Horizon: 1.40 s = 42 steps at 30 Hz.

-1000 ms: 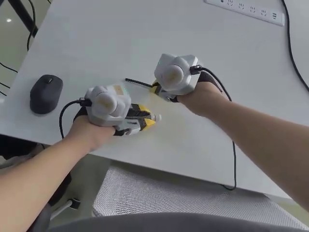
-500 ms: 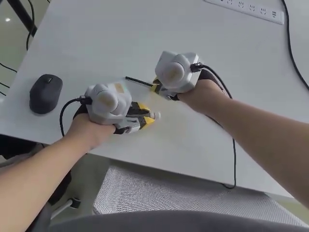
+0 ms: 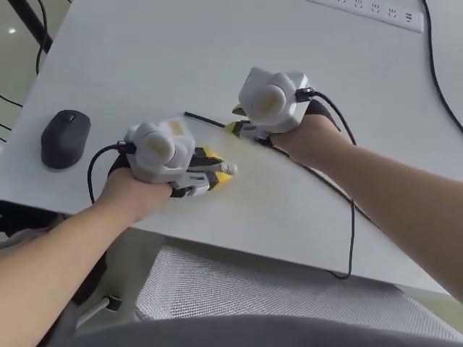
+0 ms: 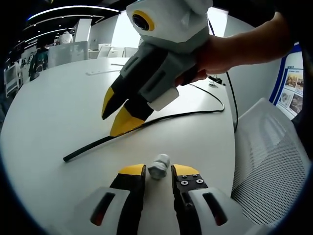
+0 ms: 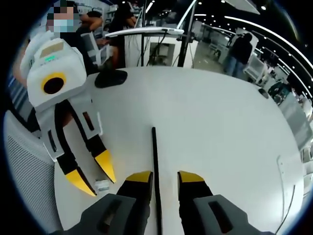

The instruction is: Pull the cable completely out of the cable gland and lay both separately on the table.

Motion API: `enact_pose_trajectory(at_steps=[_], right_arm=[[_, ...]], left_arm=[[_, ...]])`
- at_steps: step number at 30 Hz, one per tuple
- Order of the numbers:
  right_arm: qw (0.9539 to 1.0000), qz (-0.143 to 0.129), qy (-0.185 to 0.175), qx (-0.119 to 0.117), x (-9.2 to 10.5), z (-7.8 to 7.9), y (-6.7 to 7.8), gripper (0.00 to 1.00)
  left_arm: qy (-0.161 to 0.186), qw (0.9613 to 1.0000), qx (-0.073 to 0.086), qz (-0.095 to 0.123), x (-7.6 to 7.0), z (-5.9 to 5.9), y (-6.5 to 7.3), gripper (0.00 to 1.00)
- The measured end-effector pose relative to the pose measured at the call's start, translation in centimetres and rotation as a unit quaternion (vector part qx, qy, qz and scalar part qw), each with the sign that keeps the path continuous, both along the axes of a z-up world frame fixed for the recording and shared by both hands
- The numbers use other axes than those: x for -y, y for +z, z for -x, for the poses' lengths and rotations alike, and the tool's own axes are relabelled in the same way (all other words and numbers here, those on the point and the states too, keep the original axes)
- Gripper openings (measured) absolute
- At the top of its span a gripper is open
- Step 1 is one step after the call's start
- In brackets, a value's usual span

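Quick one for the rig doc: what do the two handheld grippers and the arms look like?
Both look alike. The left gripper and right gripper have rounded white-grey bodies and dark grey jaws with yellow tips. A black lead plugs into each body. The left one's jaws carry red slots. The forearms are bare.

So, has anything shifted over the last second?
Very little. In the head view the right gripper has eased slightly up and right, away from the left gripper. Nothing visibly taken or let go. As before, the cable gland sits between the left claw's tips, and the cable lies free of it on the table, passing through the right claw.
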State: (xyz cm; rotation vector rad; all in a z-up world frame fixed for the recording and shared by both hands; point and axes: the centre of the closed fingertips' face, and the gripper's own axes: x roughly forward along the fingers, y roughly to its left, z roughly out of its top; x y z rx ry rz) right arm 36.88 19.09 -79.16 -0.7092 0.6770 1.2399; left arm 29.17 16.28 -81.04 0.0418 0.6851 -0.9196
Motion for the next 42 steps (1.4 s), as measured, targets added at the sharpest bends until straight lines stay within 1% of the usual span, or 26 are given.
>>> enact_pose_trajectory(at_steps=[3, 6, 9, 12, 14, 16, 18, 20, 22, 23, 25, 27, 29, 30, 31, 32, 33, 34, 36, 38, 39, 40, 42], right_arm=[[0.9999, -0.009, -0.005, 0.003, 0.4, 0.0, 0.8, 0.21], [0.9997, -0.019, -0.015, 0.006, 1.2, -0.2, 1.7, 0.24], [0.9991, -0.032, -0.027, 0.007, 1.9, -0.3, 2.8, 0.27], [0.9981, -0.049, -0.036, 0.009, 2.7, -0.1, 3.9, 0.30], [0.9978, -0.053, -0.039, 0.012, 3.3, 0.1, 4.5, 0.30], [0.9967, -0.067, -0.042, 0.017, 3.8, 0.4, 5.4, 0.31], [0.9959, -0.076, -0.046, 0.015, 4.3, 0.8, 6.0, 0.32], [0.9945, -0.091, -0.049, 0.015, 5.1, 1.6, 7.0, 0.33], [0.9931, -0.101, -0.057, 0.018, 5.8, 2.0, 7.7, 0.37], [0.9925, -0.106, -0.059, 0.019, 6.2, 2.2, 7.9, 0.40], [0.9916, -0.111, -0.062, 0.023, 7.1, 2.8, 8.5, 0.42], [0.9912, -0.114, -0.065, 0.019, 7.8, 3.3, 8.7, 0.42], [0.9905, -0.116, -0.071, 0.018, 9.0, 4.0, 9.1, 0.42], [0.9896, -0.120, -0.077, 0.017, 9.7, 4.0, 9.1, 0.43], [0.9887, -0.124, -0.082, 0.014, 10.1, 4.2, 9.2, 0.44], [0.9874, -0.131, -0.089, 0.010, 10.6, 4.4, 9.4, 0.46], [0.9849, -0.140, -0.102, 0.005, 11.3, 4.6, 9.6, 0.47], [0.9836, -0.144, -0.108, 0.002, 11.7, 4.8, 9.8, 0.49], [0.9805, -0.154, -0.122, -0.003, 13.0, 5.1, 10.0, 0.52], [0.9742, -0.172, -0.146, -0.010, 14.1, 5.3, 10.5, 0.54], [0.9692, -0.186, -0.160, -0.020, 14.7, 5.5, 10.8, 0.54], [0.9654, -0.195, -0.171, -0.026, 15.2, 5.6, 11.1, 0.55], [0.9621, -0.203, -0.181, -0.026, 16.3, 5.8, 11.4, 0.57]], left_arm=[[0.004, 1.0000, 0.005, -0.006, -0.1, -0.1, 0.1, 0.25], [0.015, 0.9998, 0.012, -0.011, -0.3, -0.3, 0.5, 0.28], [0.019, 0.9997, 0.012, -0.013, -0.3, -0.2, 0.9, 0.33], [0.023, 0.9995, 0.016, -0.010, -0.2, -0.1, 1.8, 0.36], [0.029, 0.9993, 0.023, 0.004, 0.0, -0.1, 2.7, 0.36], [0.031, 0.9992, 0.026, 0.005, 0.2, 0.0, 3.1, 0.38], [0.035, 0.9990, 0.027, 0.007, 0.3, 0.1, 3.5, 0.40], [0.048, 0.9982, 0.031, 0.017, 0.4, 0.1, 4.4, 0.42], [0.053, 0.9978, 0.034, 0.020, 0.5, 0.2, 5.0, 0.43], [0.052, 0.9978, 0.035, 0.020, 0.6, 0.4, 5.2, 0.43], [0.055, 0.9977, 0.035, 0.017, 0.7, 0.5, 5.4, 0.44], [0.062, 0.9974, 0.032, 0.021, 0.8, 0.6, 5.7, 0.46], [0.068, 0.9969, 0.033, 0.024, 0.8, 0.8, 6.2, 0.47], [0.071, 0.9967, 0.032, 0.025, 0.8, 0.9, 6.4, 0.48], [0.073, 0.9964, 0.035, 0.023, 0.8, 1.1, 6.7, 0.50], [0.074, 0.9962, 0.041, 0.020, 0.9, 1.2, 6.9, 0.51], [0.074, 0.9962, 0.041, 0.020, 1.0, 1.4, 7.2, 0.51], [0.075, 0.9961, 0.040, 0.020, 1.0, 1.5, 7.3, 0.51], [0.082, 0.9955, 0.043, 0.022, 1.1, 1.7, 7.8, 0.52], [0.091, 0.9944, 0.048, 0.027, 1.1, 1.8, 8.5, 0.54], [0.093, 0.9940, 0.049, 0.028, 1.1, 1.8, 8.8, 0.55], [0.101, 0.9931, 0.051, 0.033, 1.0, 1.9, 9.4, 0.55], [0.103, 0.9923, 0.056, 0.042, 1.3, 2.1, 10.3, 0.55]])
